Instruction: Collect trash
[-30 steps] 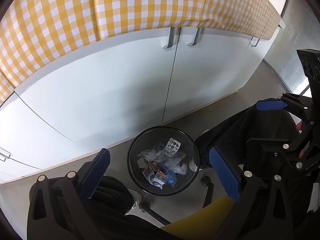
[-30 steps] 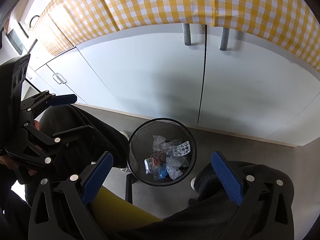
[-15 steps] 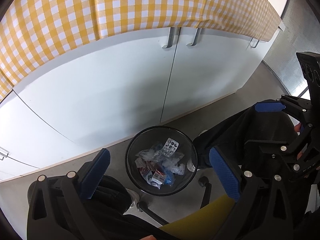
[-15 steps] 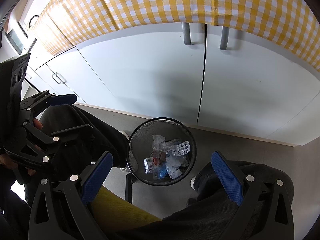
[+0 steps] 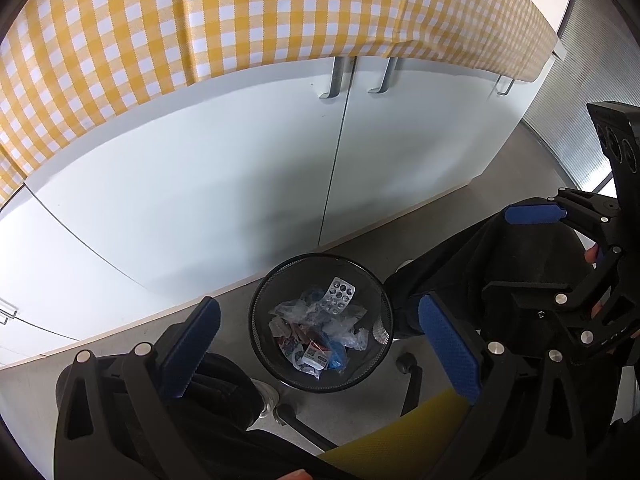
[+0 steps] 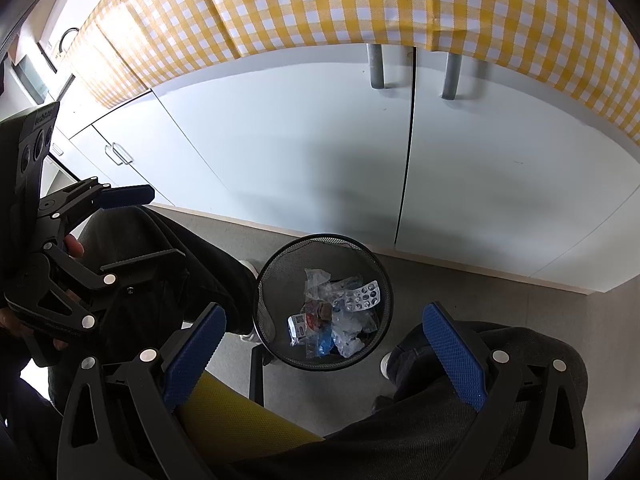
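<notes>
Crinkled plastic and a blister pack (image 5: 339,296) fill the round mesh bin (image 5: 260,312); both hand-held grippers gape empty.

The bin (image 5: 320,322), low in the frame, is black wire mesh, holding crinkled clear plastic (image 5: 344,326) and a shiny foil blister pack (image 5: 339,290). Above, smooth matt white cabinet doors (image 5: 240,184) carry brushed metal handles (image 5: 335,80) under checked woven cloth (image 5: 240,20). Gripper pads (image 5: 448,350) look like knobbly blue rubber.
</notes>
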A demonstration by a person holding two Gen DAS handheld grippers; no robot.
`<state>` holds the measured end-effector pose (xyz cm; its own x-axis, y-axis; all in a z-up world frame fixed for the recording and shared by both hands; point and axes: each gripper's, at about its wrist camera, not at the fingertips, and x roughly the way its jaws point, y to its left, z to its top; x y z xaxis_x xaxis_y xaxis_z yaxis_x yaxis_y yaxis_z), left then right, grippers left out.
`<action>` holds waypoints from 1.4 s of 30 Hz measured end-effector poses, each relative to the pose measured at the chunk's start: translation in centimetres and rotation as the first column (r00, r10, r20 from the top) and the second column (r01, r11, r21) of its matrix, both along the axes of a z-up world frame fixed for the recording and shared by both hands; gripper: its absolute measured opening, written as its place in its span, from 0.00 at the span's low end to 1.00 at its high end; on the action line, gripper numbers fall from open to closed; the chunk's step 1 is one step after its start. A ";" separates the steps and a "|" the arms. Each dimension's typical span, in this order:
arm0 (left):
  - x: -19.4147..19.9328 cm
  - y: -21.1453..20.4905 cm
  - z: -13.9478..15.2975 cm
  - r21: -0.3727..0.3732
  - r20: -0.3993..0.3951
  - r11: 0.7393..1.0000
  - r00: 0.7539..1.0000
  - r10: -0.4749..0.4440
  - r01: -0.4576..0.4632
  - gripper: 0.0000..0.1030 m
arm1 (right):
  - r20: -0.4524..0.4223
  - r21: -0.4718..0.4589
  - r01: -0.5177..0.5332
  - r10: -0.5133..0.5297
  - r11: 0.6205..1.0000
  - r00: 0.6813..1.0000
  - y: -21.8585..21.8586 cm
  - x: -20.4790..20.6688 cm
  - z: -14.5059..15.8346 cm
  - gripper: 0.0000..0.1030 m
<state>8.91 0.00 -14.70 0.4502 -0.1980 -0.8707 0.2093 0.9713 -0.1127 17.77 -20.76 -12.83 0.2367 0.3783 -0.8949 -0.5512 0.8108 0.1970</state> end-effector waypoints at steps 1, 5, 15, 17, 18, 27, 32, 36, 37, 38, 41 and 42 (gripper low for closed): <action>0.0 0.0 0.0 0.000 0.000 1.000 1.000 0.001 -0.001 0.96 | 0.000 0.000 0.000 0.000 1.000 1.000 0.0 0.0 0.0 0.97; 0.0 0.0 0.1 0.002 0.001 1.000 1.000 -0.001 0.001 0.96 | 0.001 0.001 -0.001 0.001 1.000 1.000 0.0 0.0 0.0 0.97; 0.0 -0.2 -0.1 0.005 -0.002 1.000 1.000 -0.002 0.002 0.96 | 0.000 -0.001 -0.001 0.001 1.000 1.000 0.1 0.0 0.1 0.97; 0.0 -0.2 -0.1 0.005 -0.002 1.000 1.000 -0.002 0.002 0.96 | 0.000 -0.001 -0.002 0.002 1.000 1.000 0.1 -0.1 0.1 0.97; 0.0 -0.2 -0.1 0.004 -0.002 1.000 1.000 -0.003 0.003 0.96 | 0.000 -0.001 -0.002 0.002 1.000 1.000 0.1 -0.1 0.1 0.97; 0.1 -0.3 -0.1 0.008 -0.002 1.000 1.000 -0.015 0.015 0.96 | 0.000 -0.001 -0.002 0.002 1.000 1.000 0.1 -0.1 0.1 0.97; 0.1 -0.4 -0.1 0.012 -0.004 1.000 1.000 -0.020 0.020 0.96 | -0.001 -0.002 -0.002 0.002 1.000 1.000 0.1 -0.1 0.1 0.97; 0.1 -0.2 -0.3 0.025 -0.005 0.999 1.000 -0.022 0.022 0.96 | -0.001 -0.002 -0.004 0.004 1.000 1.000 0.1 -0.1 0.1 0.97; 0.1 -0.2 -0.3 0.026 -0.003 0.999 1.000 -0.023 0.023 0.96 | 0.000 -0.004 -0.004 0.004 1.000 1.000 0.1 -0.2 0.1 0.97; 0.1 -0.2 -0.2 0.026 -0.001 0.999 1.000 -0.024 0.024 0.96 | 0.000 -0.003 -0.004 0.004 1.000 1.000 0.1 -0.1 0.1 0.97; -0.2 -0.4 -0.1 0.039 0.014 0.999 0.999 -0.036 0.035 0.96 | 0.000 0.000 -0.004 0.004 1.000 1.000 0.1 -0.2 0.2 0.97; -0.3 -0.5 0.0 0.041 0.015 0.998 0.999 -0.046 0.045 0.96 | 0.000 -0.001 -0.004 0.004 1.000 1.000 0.1 -0.2 0.2 0.97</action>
